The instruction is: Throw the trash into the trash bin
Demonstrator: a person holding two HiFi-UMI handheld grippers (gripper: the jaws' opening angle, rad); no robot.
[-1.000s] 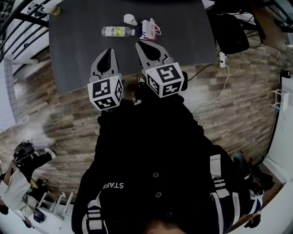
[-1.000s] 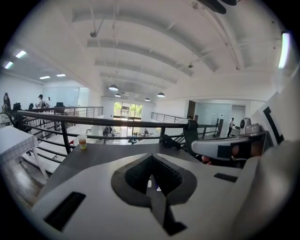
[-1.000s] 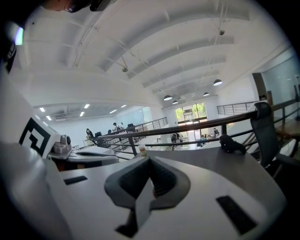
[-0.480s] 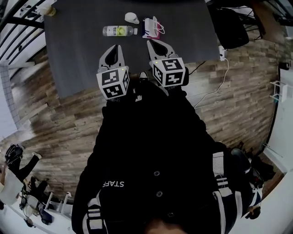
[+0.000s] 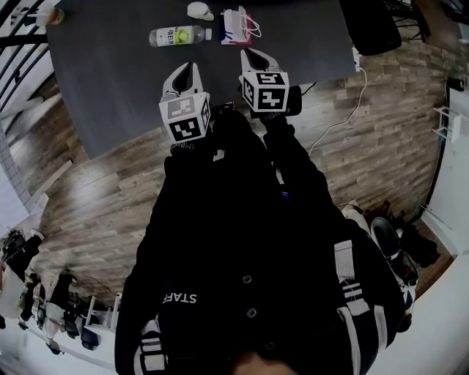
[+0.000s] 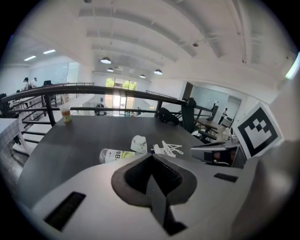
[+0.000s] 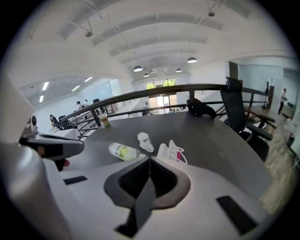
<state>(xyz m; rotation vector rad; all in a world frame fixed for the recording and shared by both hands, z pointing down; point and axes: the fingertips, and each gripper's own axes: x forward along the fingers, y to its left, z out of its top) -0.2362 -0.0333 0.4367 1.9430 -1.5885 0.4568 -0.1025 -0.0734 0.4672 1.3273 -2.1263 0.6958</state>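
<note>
On the dark grey table point(image 5: 110, 88) lie a clear plastic bottle point(image 5: 176, 35) on its side, a crumpled white piece point(image 5: 199, 10) and a white packet with looped strings point(image 5: 238, 26). The same three show in the left gripper view as the bottle point(image 6: 117, 154), white piece point(image 6: 138, 143) and packet point(image 6: 166, 149), and in the right gripper view as bottle point(image 7: 123, 151), white piece point(image 7: 145, 141) and packet point(image 7: 171, 151). My left gripper point(image 5: 189, 67) is shut and empty, short of the bottle. My right gripper point(image 5: 249, 53) is shut and empty, just short of the packet.
A drink cup point(image 6: 65, 113) stands at the table's far left corner and a black bag point(image 7: 200, 108) lies at its far edge. A railing point(image 6: 93, 89) runs behind the table. A black chair point(image 7: 234, 108) stands at the right. A white cable point(image 5: 344, 139) trails over the wooden floor.
Both grippers have moved forward and down toward the trash on the table, still shut. The table and its items have shifted up in the head view.
</note>
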